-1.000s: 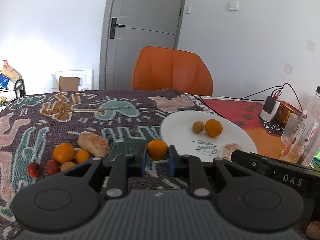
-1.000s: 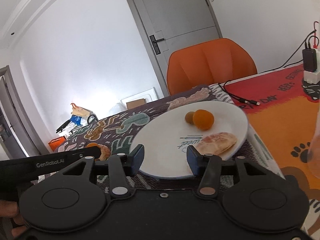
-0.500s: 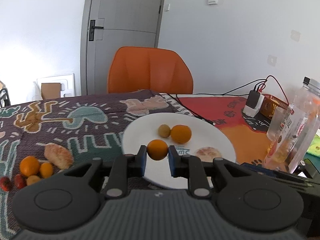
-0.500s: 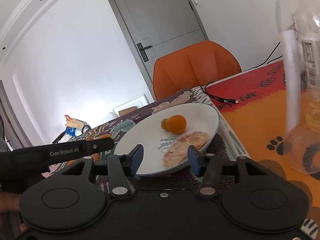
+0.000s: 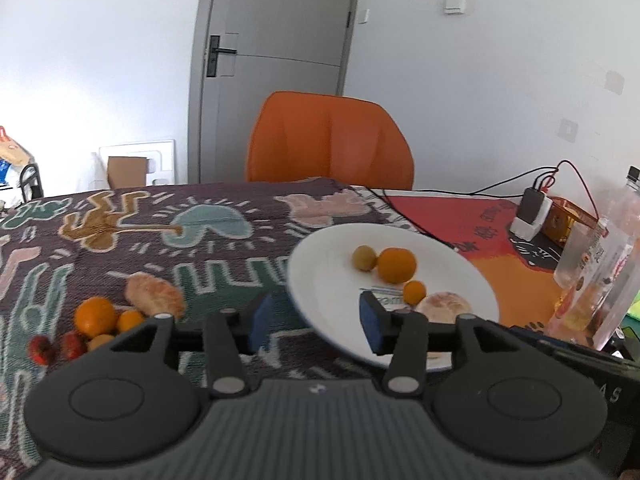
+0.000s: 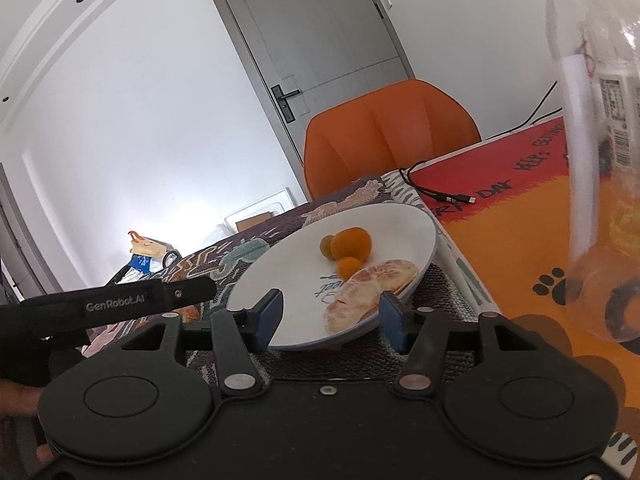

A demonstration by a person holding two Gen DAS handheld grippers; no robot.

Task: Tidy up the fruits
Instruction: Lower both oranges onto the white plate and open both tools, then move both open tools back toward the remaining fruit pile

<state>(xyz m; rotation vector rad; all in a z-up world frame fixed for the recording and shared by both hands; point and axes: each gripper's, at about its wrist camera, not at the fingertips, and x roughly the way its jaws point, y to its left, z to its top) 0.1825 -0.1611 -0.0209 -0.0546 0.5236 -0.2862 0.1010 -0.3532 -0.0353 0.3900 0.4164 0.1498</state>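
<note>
A white plate holds a large orange, a small green fruit, a small orange and a peeled citrus. My left gripper is open and empty over the plate's near-left rim. My right gripper is open and empty at the plate's near edge. On the patterned cloth to the left lie an orange, smaller oranges, red fruits and another peeled citrus.
A clear bottle with orange liquid stands right of the plate. A charger with cables sits on the red-orange mat. An orange chair stands behind the table.
My left gripper opened and let go of the small orange, which now lies on the plate beside the peeled citrus. My right gripper stayed open and shifted slightly.
</note>
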